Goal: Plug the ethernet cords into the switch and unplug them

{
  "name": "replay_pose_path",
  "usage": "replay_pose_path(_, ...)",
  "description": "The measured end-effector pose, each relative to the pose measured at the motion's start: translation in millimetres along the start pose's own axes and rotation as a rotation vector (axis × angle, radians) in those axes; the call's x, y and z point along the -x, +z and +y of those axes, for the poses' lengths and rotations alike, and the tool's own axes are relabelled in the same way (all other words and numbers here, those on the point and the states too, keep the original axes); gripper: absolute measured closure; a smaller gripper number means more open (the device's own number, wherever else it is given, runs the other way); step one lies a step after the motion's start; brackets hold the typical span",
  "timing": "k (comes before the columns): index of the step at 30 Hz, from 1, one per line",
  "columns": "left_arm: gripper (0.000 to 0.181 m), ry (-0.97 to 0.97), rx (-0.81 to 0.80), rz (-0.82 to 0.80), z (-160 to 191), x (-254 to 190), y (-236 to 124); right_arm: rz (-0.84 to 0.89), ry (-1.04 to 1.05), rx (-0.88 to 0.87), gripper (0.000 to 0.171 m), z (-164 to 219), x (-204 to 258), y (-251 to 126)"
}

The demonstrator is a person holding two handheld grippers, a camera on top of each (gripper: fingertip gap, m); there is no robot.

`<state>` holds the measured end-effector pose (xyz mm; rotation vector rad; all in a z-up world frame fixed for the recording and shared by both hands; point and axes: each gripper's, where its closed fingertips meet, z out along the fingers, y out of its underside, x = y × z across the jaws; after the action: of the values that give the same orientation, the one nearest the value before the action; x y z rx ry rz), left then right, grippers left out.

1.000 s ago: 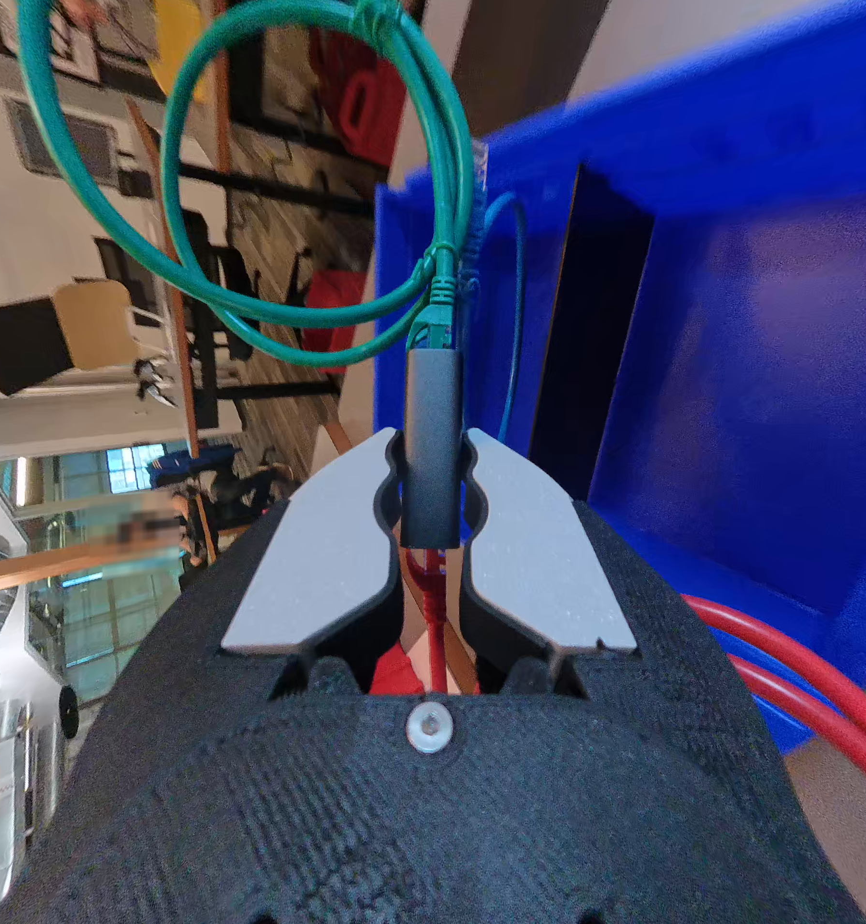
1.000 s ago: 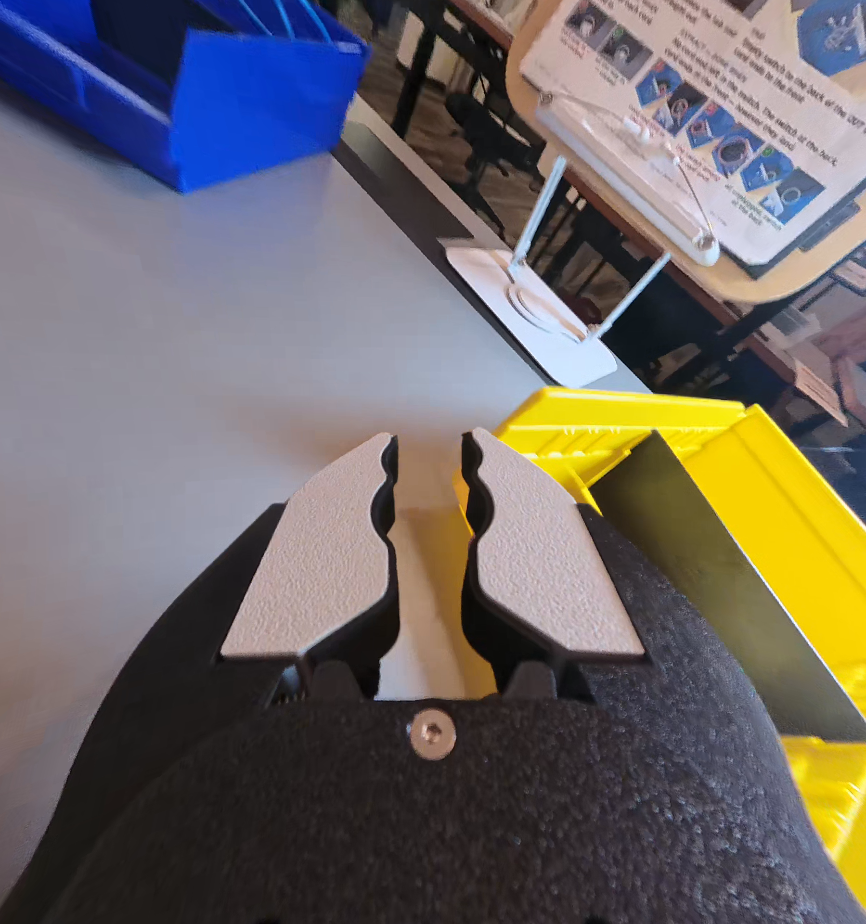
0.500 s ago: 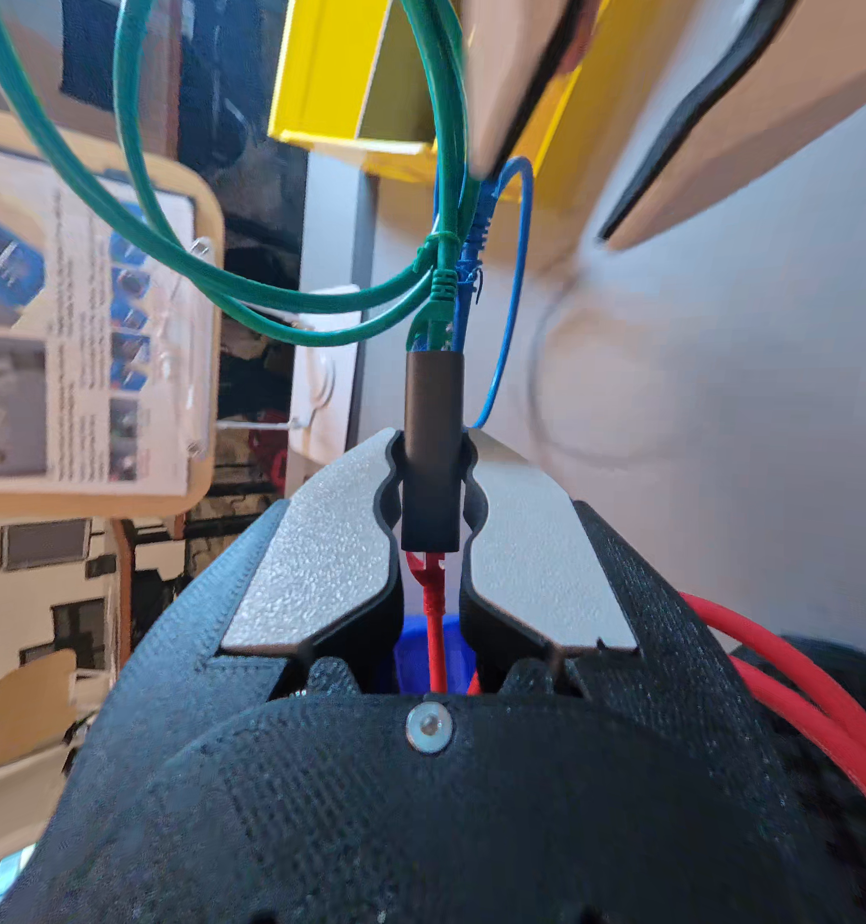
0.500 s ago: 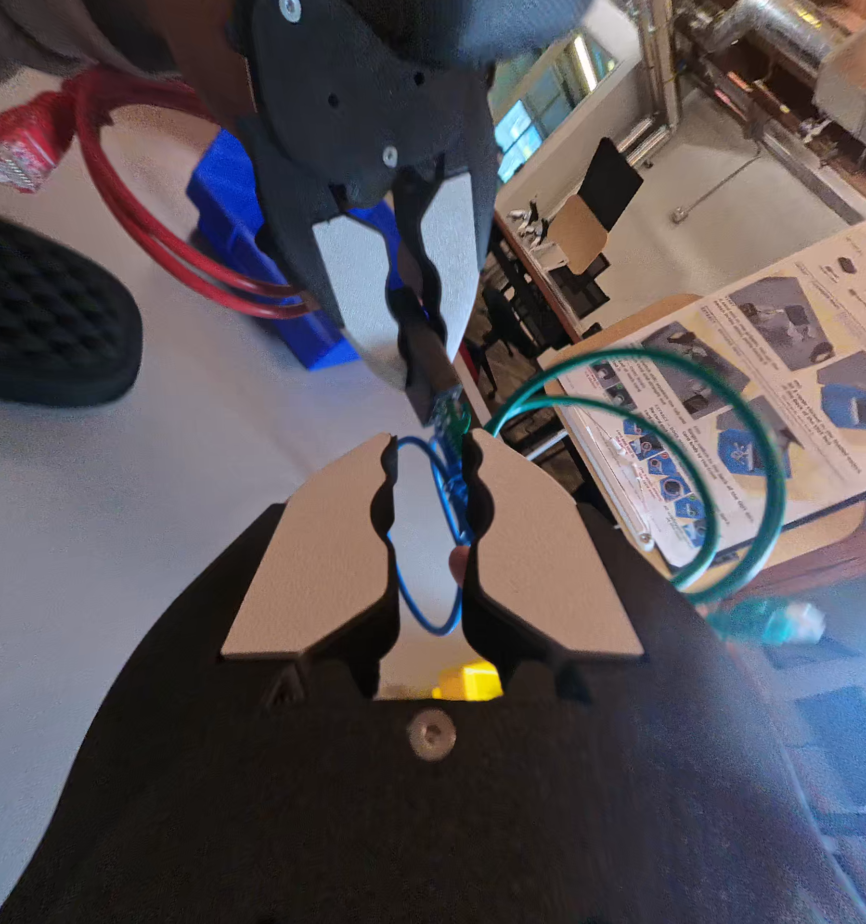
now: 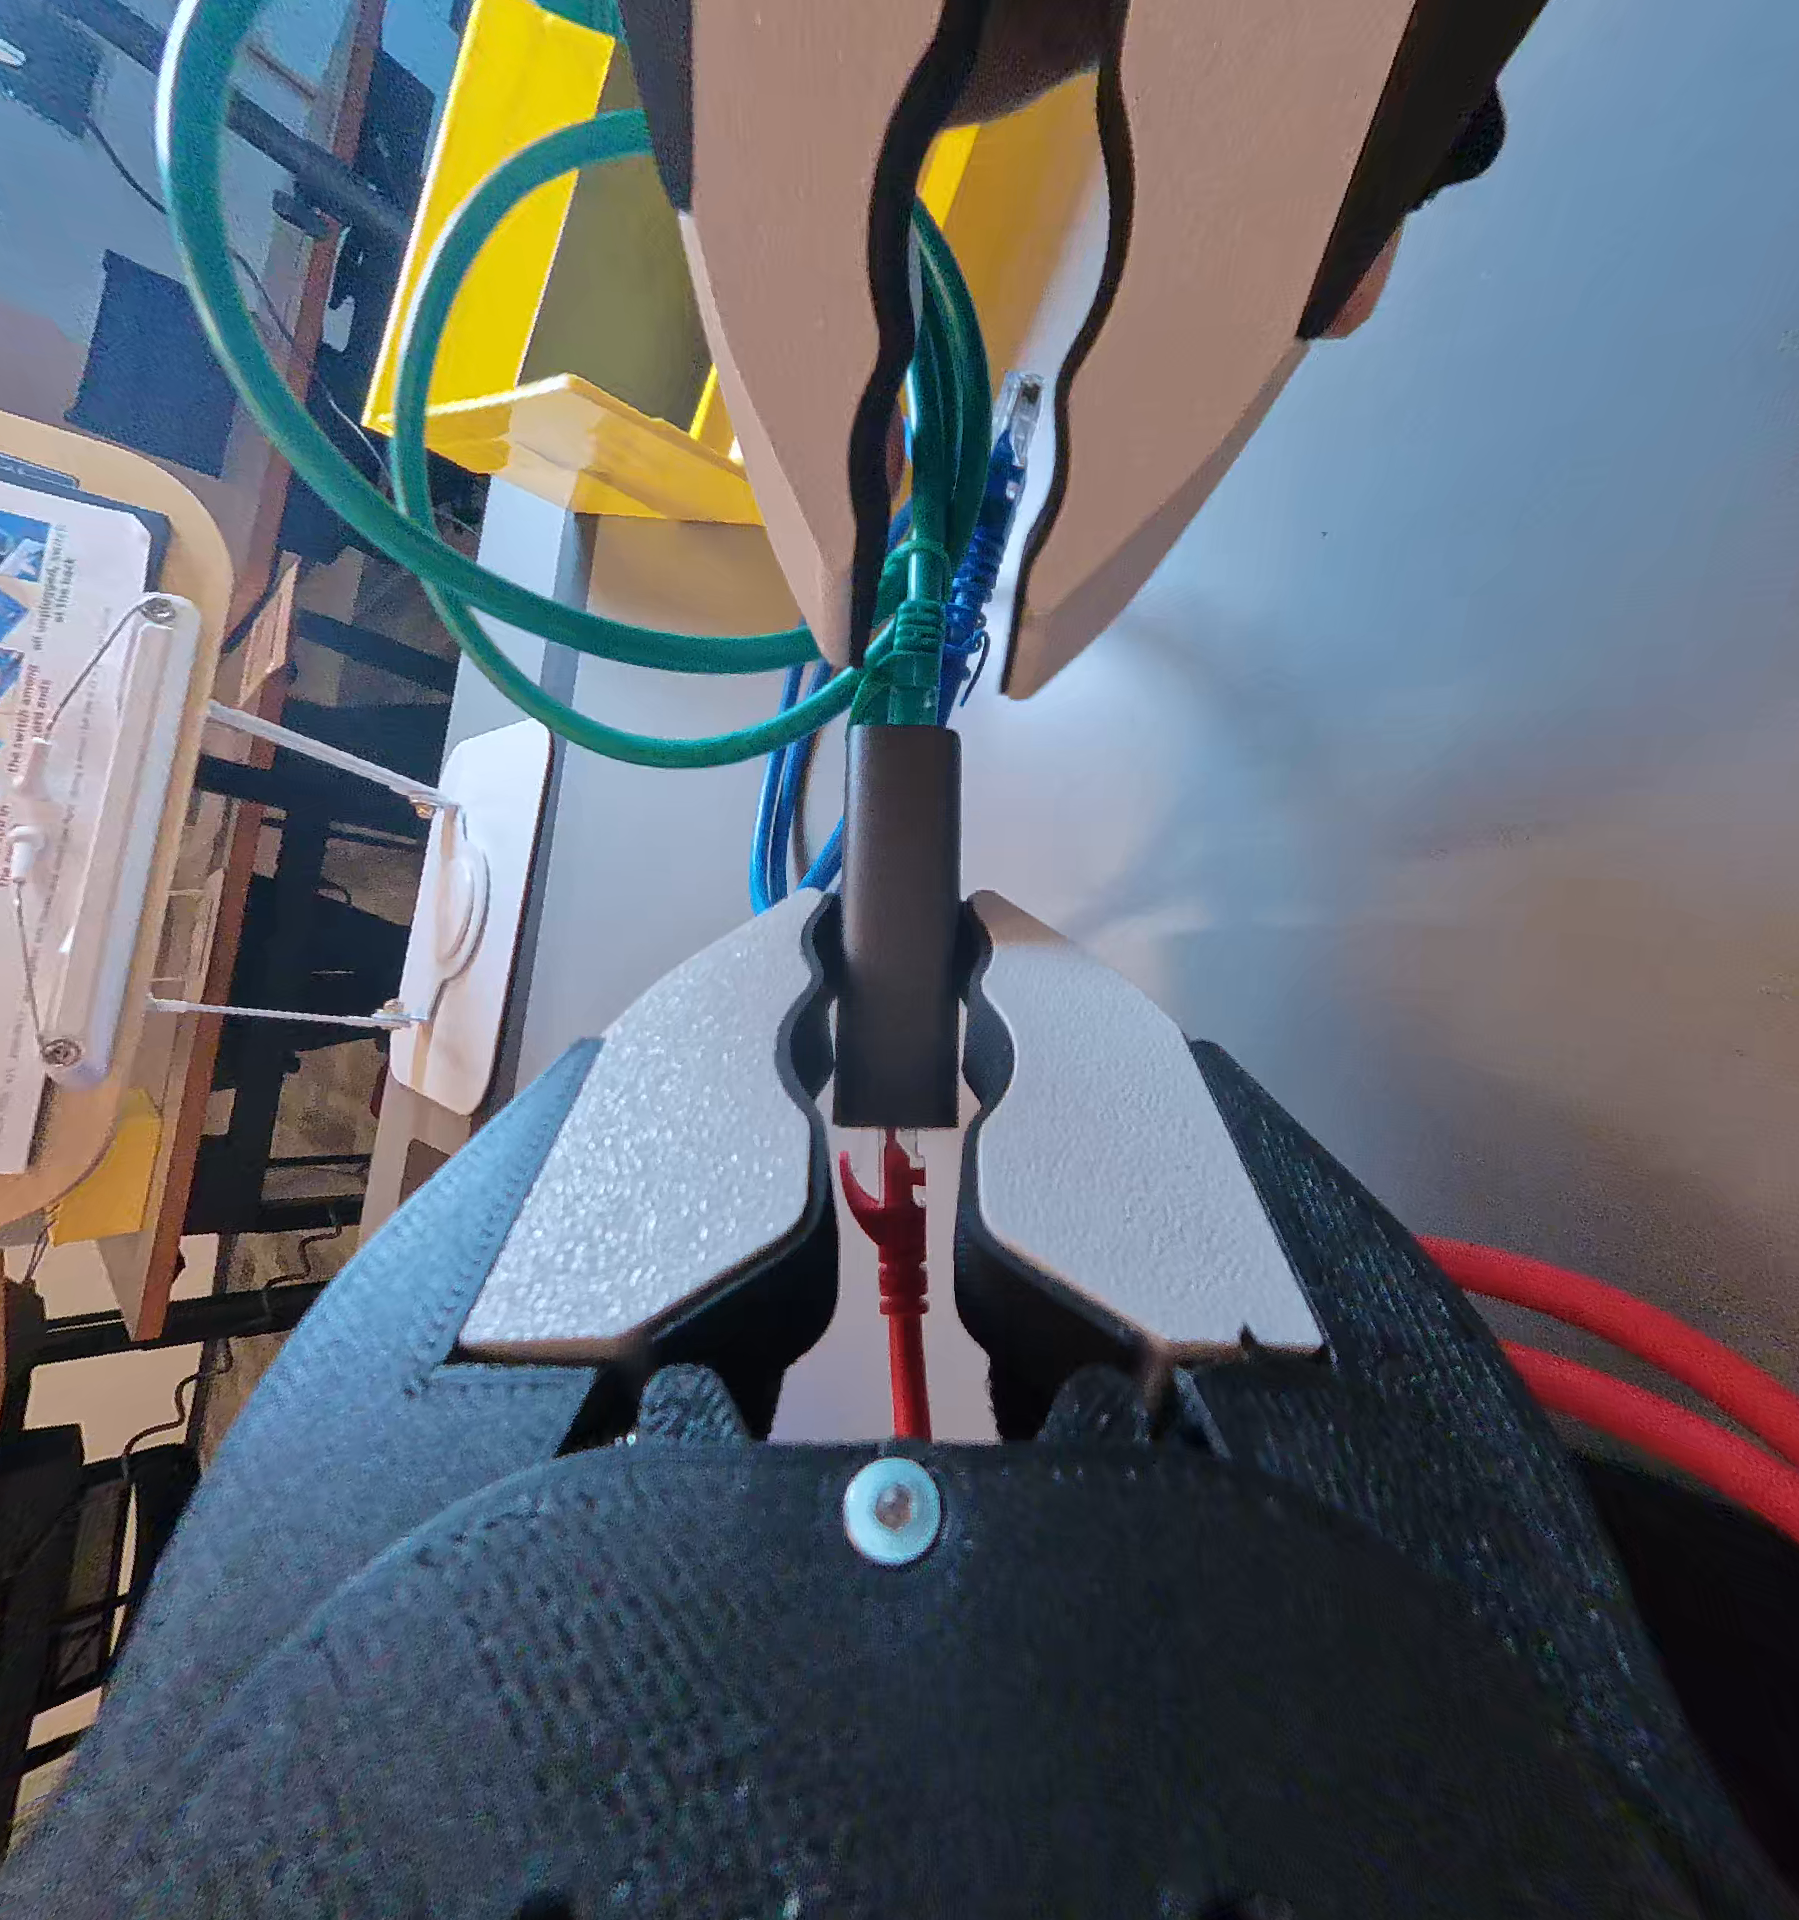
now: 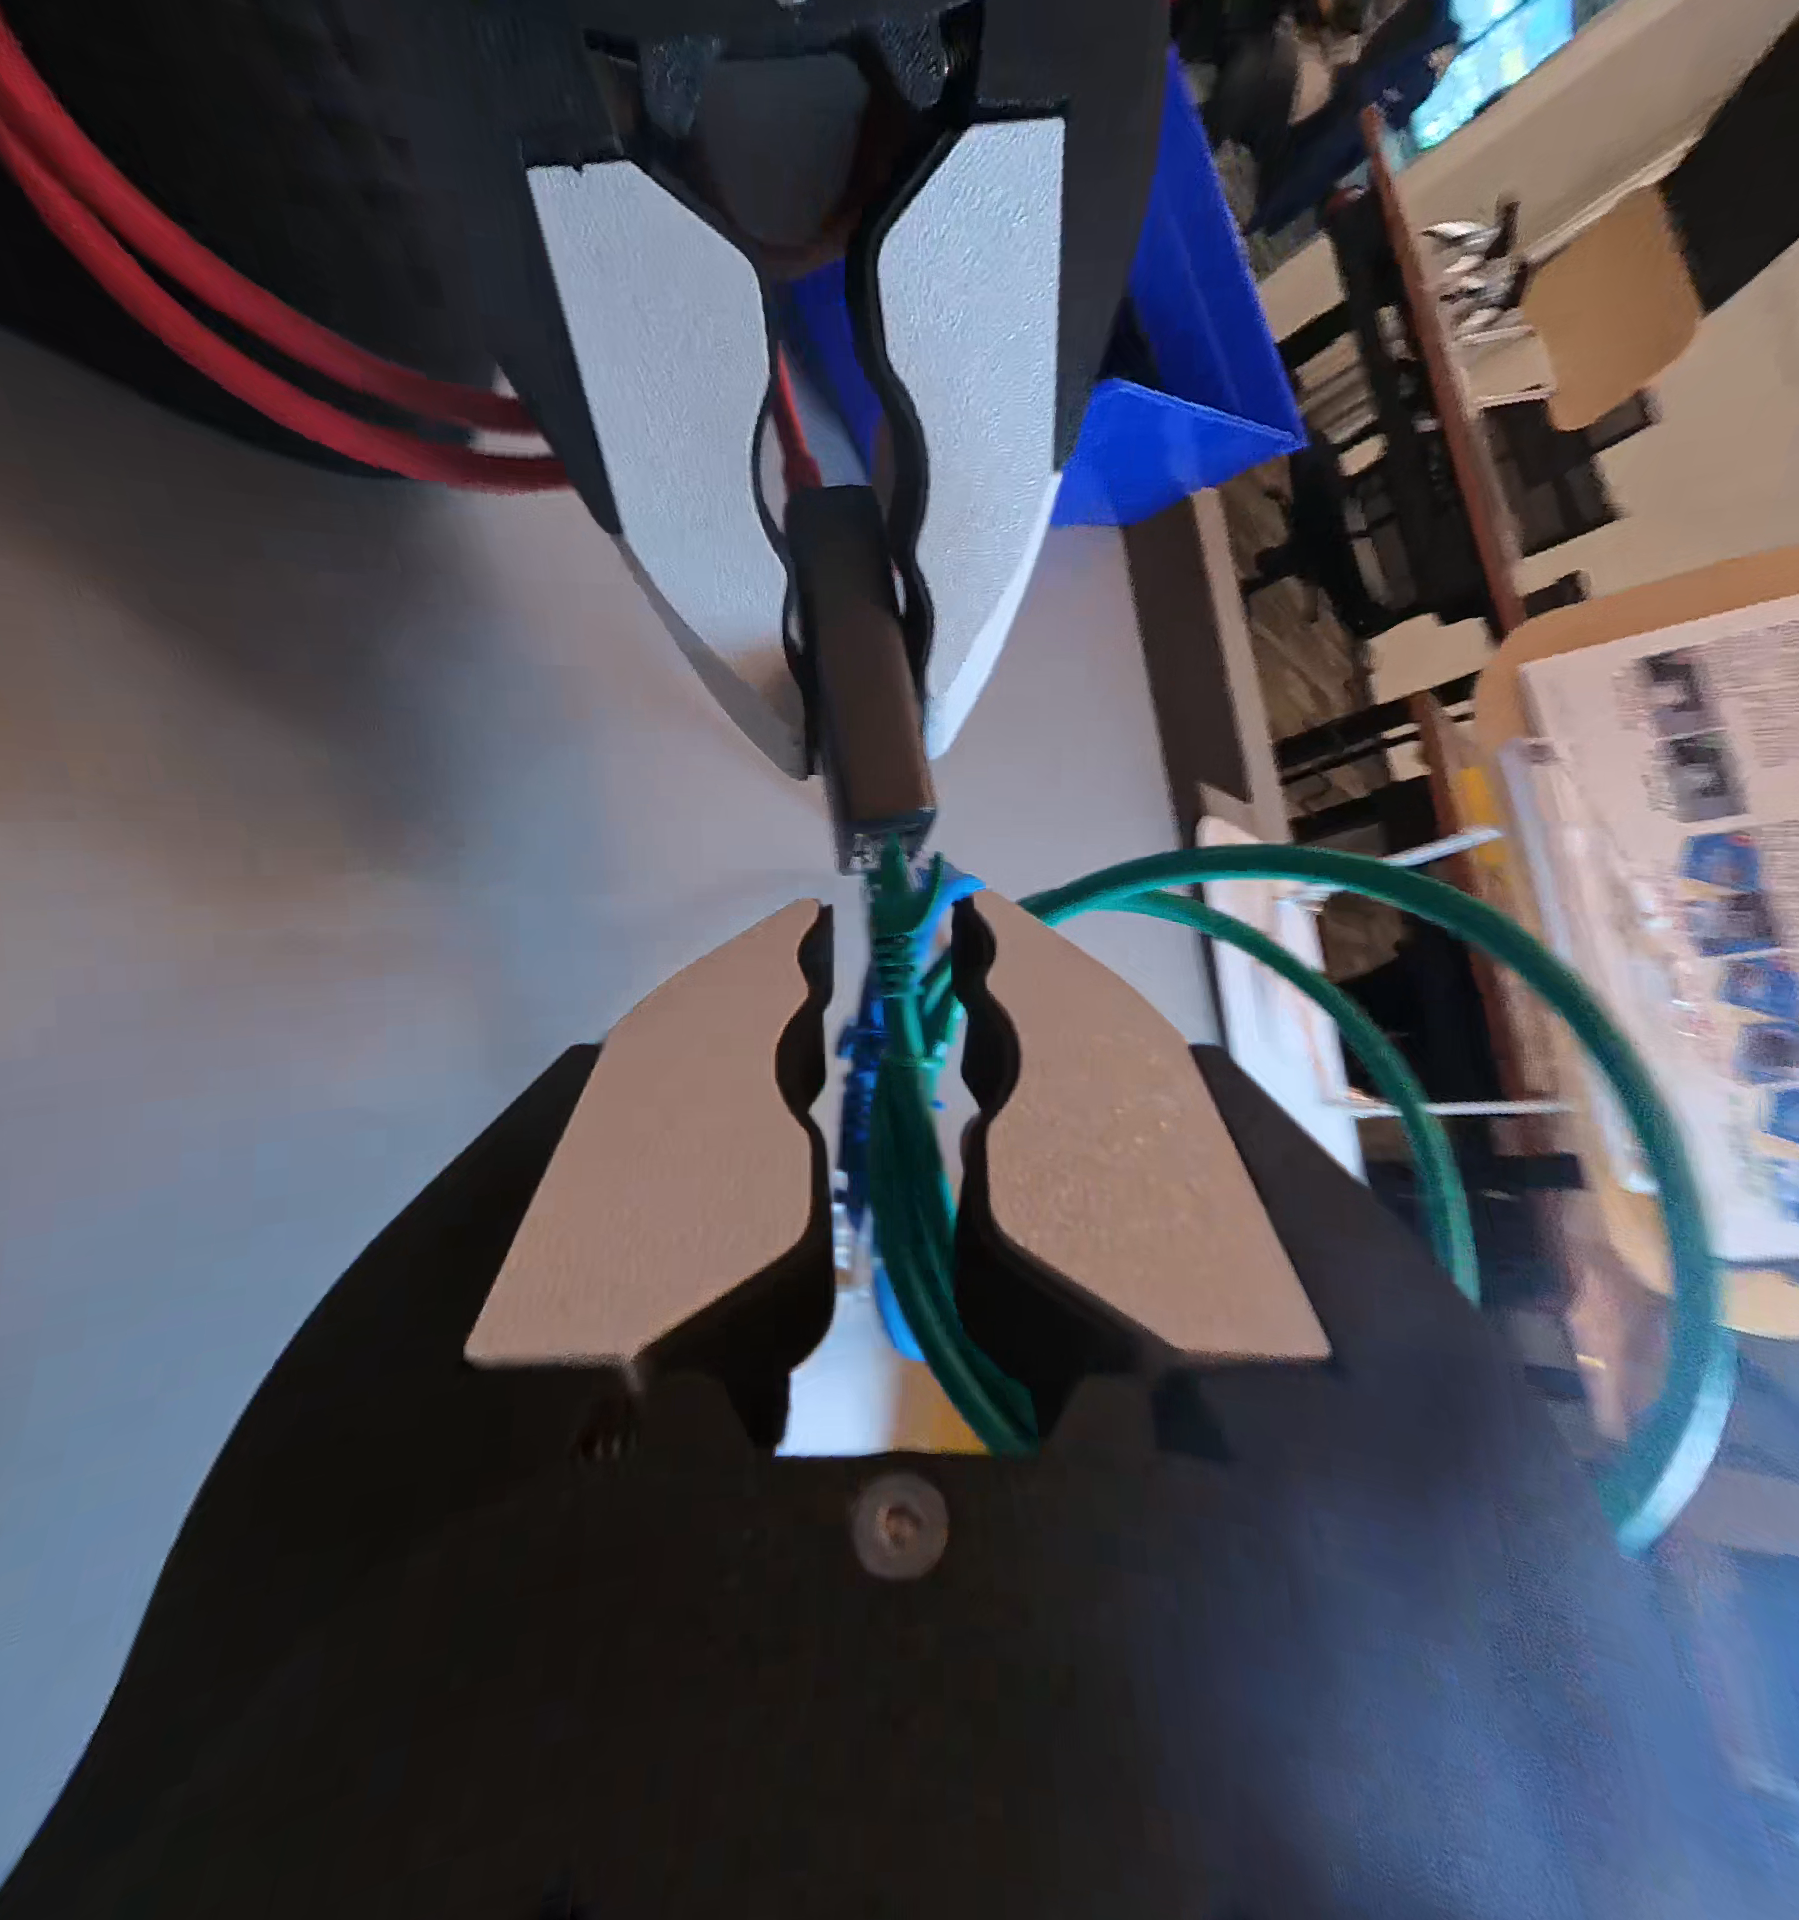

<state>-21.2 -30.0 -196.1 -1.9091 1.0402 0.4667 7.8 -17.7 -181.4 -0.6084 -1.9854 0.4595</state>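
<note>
Item: switch point(image 5: 897, 925), slim dark block, clamped edge-on between the fingers of the left gripper point(image 5: 897, 935), which is closed tight on it and carries it above the worktop point(image 5: 1497, 623). Cords fitted: red cord point(image 5: 900, 1278) seated in the near end, running back between the fingers and looping out to that gripper's right; green cord point(image 5: 910, 644) and blue cord point(image 5: 978, 582) entering the far end, ahead of the fingertips. Progress: plugging appears done for all three, though the blue seating is hard to confirm in the blur; unplugging is still to do. Right gripper point(image 6: 890, 935): fingers part-spread, straddling the green and blue cords just short of the switch, not yet pinching either. The green loop hangs off to its right, while a loose blue plug lies between its fingers
</note>
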Motion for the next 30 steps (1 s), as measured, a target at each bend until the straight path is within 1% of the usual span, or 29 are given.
replay_pose_path(1, 0.16, 0.0, -0.009, 0.001, 2, -2, -2, -0.043, 0.038, -0.009, 0.149, -1, 6, 2)
replay_pose_path(5, 0.16, 0.047, -0.077, -0.015, 1, -11, -4, -0.031, 0.033, -0.019, 0.148, -3, 11, 11)
replay_pose_path(7, 0.16, 0.069, -0.104, -0.012, 0, -18, -3, -0.045, 0.036, -0.043, 0.155, -7, 17, 13)
replay_pose_path(8, 0.16, 0.085, -0.111, -0.017, 1, -20, -2, -0.056, 0.043, -0.043, 0.155, -5, 20, 14)
replay_pose_path(11, 0.16, 0.076, -0.144, 0.001, 0, -27, 1, -0.098, 0.077, -0.052, 0.155, -2, 27, 14)
replay_pose_path(14, 0.16, 0.058, -0.163, 0.028, 0, -31, 4, -0.088, 0.057, -0.058, 0.156, 2, 30, 14)
replay_pose_path(16, 0.16, 0.06, -0.165, 0.028, 1, -33, 6, -0.088, 0.045, -0.048, 0.156, 4, 33, 13)
replay_pose_path(22, 0.159, 0.163, -0.131, -0.042, 1, -32, 7, -0.061, 0.06, -0.04, 0.157, 3, 32, 13)
replay_pose_path(30, 0.16, 0.101, -0.153, 0.053, -2, -38, 1, -0.081, 0.03, -0.062, 0.156, 0, 37, 12)
